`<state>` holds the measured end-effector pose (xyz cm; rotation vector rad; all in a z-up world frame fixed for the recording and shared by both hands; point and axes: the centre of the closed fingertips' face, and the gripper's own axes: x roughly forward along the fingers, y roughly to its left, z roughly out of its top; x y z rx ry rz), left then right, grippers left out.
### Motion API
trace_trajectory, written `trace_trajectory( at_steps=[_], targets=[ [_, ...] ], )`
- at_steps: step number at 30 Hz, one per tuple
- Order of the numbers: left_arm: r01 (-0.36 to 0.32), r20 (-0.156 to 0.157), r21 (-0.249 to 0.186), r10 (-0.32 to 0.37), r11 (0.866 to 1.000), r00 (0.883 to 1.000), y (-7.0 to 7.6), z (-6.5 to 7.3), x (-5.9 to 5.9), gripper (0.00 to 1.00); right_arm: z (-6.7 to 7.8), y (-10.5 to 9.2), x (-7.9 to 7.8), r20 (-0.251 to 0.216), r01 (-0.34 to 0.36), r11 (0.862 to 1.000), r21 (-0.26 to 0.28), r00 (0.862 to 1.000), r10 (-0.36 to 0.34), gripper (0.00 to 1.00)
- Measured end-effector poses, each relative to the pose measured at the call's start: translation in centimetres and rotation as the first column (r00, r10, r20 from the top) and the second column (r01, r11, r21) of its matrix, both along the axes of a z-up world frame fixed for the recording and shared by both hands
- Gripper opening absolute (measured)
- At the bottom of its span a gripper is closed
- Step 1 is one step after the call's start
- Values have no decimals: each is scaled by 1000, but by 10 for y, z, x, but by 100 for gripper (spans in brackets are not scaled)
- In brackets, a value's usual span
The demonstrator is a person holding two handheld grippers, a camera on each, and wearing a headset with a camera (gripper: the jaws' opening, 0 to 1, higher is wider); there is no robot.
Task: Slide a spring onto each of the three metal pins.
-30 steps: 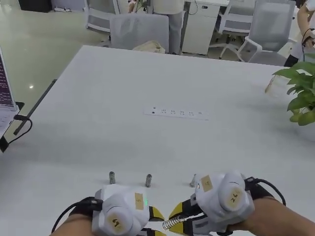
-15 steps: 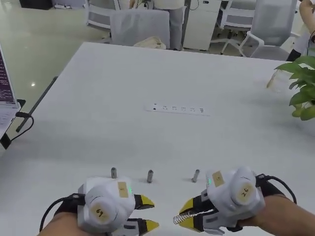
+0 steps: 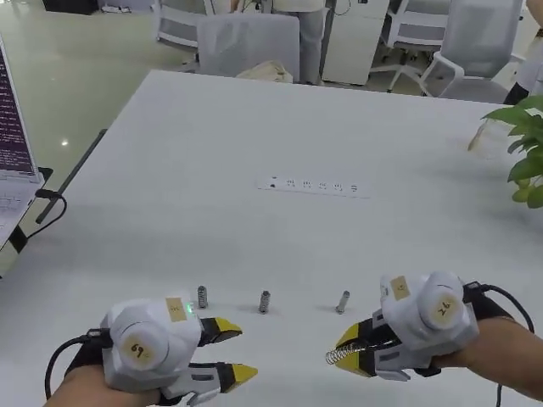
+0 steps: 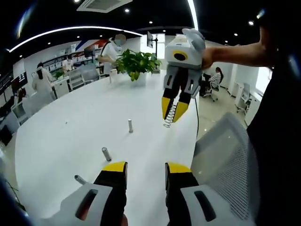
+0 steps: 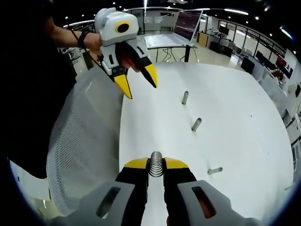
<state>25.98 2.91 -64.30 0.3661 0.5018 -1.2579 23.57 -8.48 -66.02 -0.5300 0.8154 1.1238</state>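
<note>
1. white table [image 3: 254,144]: we see it spread wide and pale from the near edge to the far end.
2. grey office chairs [image 3: 250,42] stand beyond its far end.
3. a green plant [image 3: 528,161] leans in at the right edge, and we make out a laptop [image 3: 13,144] with a lit screen at the left edge.
4. the left gripper [image 3: 246,348] hangs over the near left of the table. we see its yellow-tipped jaws spread apart with nothing between them.
5. the right gripper [image 3: 341,357] hangs over the near right and faces the left one, the two well apart. its jaws are clenched on a spring.
6. a power strip [image 3: 312,186] sits flush in the middle of the table.
7. three metal pins [image 3: 265,302] stand in a row across the table, just beyond the grippers. we cannot tell at this size what is on them.
8. the spring [image 3: 333,357] is pinched between the right jaws. its free end sticks out past the tips, on our side of the right-hand pin and clear of it.
</note>
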Motion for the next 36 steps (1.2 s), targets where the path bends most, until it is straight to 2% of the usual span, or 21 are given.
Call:
trace_trajectory(
  at_steps=[11, 13, 18, 24, 31, 36],
  targets=[
    [-107, 4, -4, 107, 994, 994, 33, 0, 16, 32, -1, -20, 27, 20, 16, 998, -53, 1000, -15, 9],
    [-127, 4, -3, 127, 992, 992, 39, 0, 18, 36, -2, -24, 33, 21, 28, 998, -60, 999, -26, 9],
    [-178, 6, -4, 178, 984, 984, 53, -1, 23, 41, -7, -35, 46, 15, 47, 994, -94, 999, -46, 9],
    [-217, 5, 7, 217, 976, 976, 65, -4, 27, 46, -9, -46, 60, 15, 74, 991, -108, 997, -73, 9],
    [-268, 4, 6, 268, 964, 964, 79, -3, 32, 51, -16, -57, 74, 1, 76, 987, -140, 997, -77, 9],
    [-294, -6, 4, 294, 956, 956, 86, -4, 35, 54, -26, -67, 83, -13, 85, 982, -168, 996, -89, 9]
  ],
)
